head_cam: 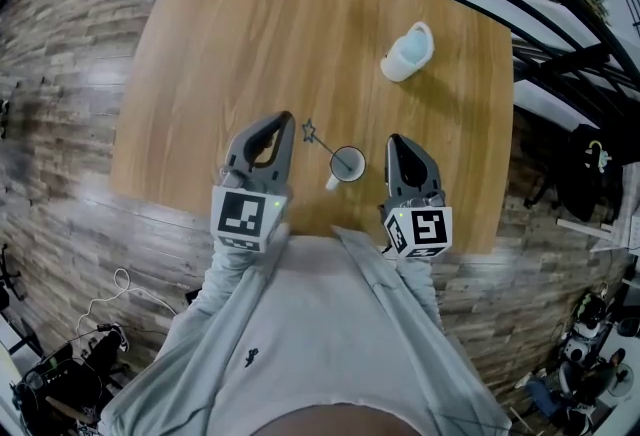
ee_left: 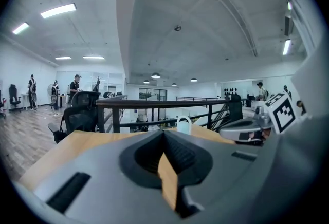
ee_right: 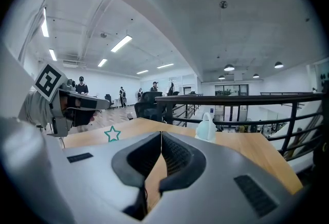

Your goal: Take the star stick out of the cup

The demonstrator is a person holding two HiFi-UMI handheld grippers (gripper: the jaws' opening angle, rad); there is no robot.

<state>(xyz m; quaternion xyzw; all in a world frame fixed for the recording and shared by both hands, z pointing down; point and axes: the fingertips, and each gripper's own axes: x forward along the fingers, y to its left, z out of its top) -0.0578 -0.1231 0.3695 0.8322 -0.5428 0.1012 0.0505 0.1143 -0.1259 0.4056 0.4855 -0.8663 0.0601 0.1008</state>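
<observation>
Indoors, wooden table (head_cam: 250,34) on plank floor (head_cam: 60,174)

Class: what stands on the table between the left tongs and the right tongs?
The head view shows a white cup between the left tongs and right tongs, with the star stick leaning out toward the left tongs.

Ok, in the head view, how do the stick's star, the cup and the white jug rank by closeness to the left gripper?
1. The star, just right of the left gripper tip.
2. The cup, a bit farther right.
3. The white jug, farthest, up and right.
</observation>
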